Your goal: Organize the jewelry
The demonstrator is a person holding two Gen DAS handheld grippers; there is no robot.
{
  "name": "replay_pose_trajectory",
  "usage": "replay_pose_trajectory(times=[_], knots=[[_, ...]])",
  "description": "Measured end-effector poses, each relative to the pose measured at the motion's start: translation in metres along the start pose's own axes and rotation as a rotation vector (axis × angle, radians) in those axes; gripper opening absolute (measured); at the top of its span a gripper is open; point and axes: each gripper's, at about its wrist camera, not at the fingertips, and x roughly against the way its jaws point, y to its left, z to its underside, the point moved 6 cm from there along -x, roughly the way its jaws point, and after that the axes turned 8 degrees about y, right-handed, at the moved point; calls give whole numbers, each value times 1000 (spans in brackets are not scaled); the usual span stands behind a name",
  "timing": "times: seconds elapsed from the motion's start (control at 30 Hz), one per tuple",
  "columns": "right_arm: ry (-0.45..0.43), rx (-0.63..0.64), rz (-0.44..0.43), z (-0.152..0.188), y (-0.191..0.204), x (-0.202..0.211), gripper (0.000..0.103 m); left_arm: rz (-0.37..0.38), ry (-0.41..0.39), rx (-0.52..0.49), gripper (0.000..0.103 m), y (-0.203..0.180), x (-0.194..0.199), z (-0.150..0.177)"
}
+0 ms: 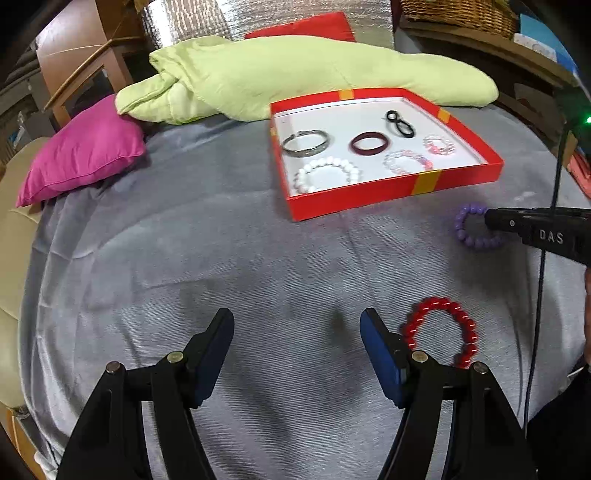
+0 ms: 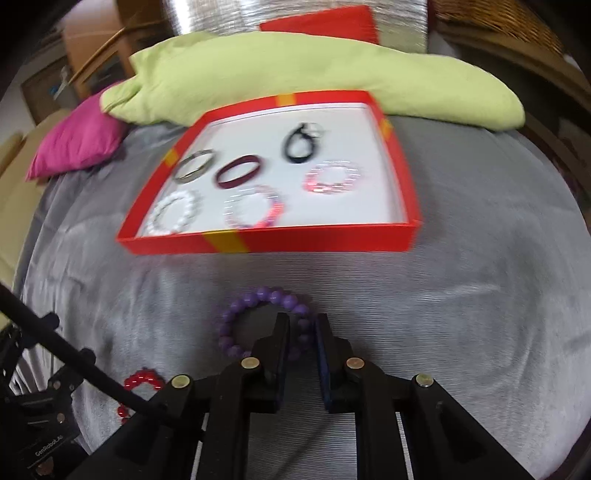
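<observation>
Grey bedspread [image 1: 221, 229] fills most of both views; everything sits on the bed.

My left gripper [image 1: 297, 325] is at the bottom centre of the left wrist view, jaws spread wide, nothing between them. Red bead bracelet [image 1: 441, 332] lies on the bedspread just beside the right-hand finger, lower right of that frame. I can't tell whether they touch.

My right gripper [image 2: 302, 325] is at the bottom centre of the right wrist view, jaws narrow and closed on the right-hand side of the purple bead bracelet [image 2: 258, 321]; beads show in the slot between the fingers. Left wrist view agrees: the gripper tip comes in from the right edge and meets the purple ring at mid-right of the frame. Can't tell if the bracelet is lifted or lying on the fabric.

Red box [image 1: 461, 177] with yellow stripes sits in the upper centre-right of the left view, white floor inside. It holds a silver bangle [image 1: 305, 144], a dark red bangle [image 1: 369, 144], a black looped piece [image 1: 399, 123], a white bead bracelet [image 1: 325, 175] and two pale pink bead bracelets [image 1: 406, 161], well apart from each other.

Behind the box: light green quilt [image 1: 295, 74], magenta cushion [image 1: 81, 151] at mid-left, red cushion [image 1: 306, 26] at top centre. Right wrist view is motion-blurred.
</observation>
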Motion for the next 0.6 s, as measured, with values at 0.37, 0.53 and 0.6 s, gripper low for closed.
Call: replay_pose_trajectory(times=[0.37, 0.53, 0.6], knots=[[26, -33, -22, 3, -26, 2, 15, 111, -10, -86, 73, -42, 2, 2], [31, -36, -39, 5, -28, 1, 15, 104, -5, -113, 73, -51, -1, 6], [31, -32, -38, 6, -29, 2, 15, 99, -4, -126, 73, -54, -1, 7]])
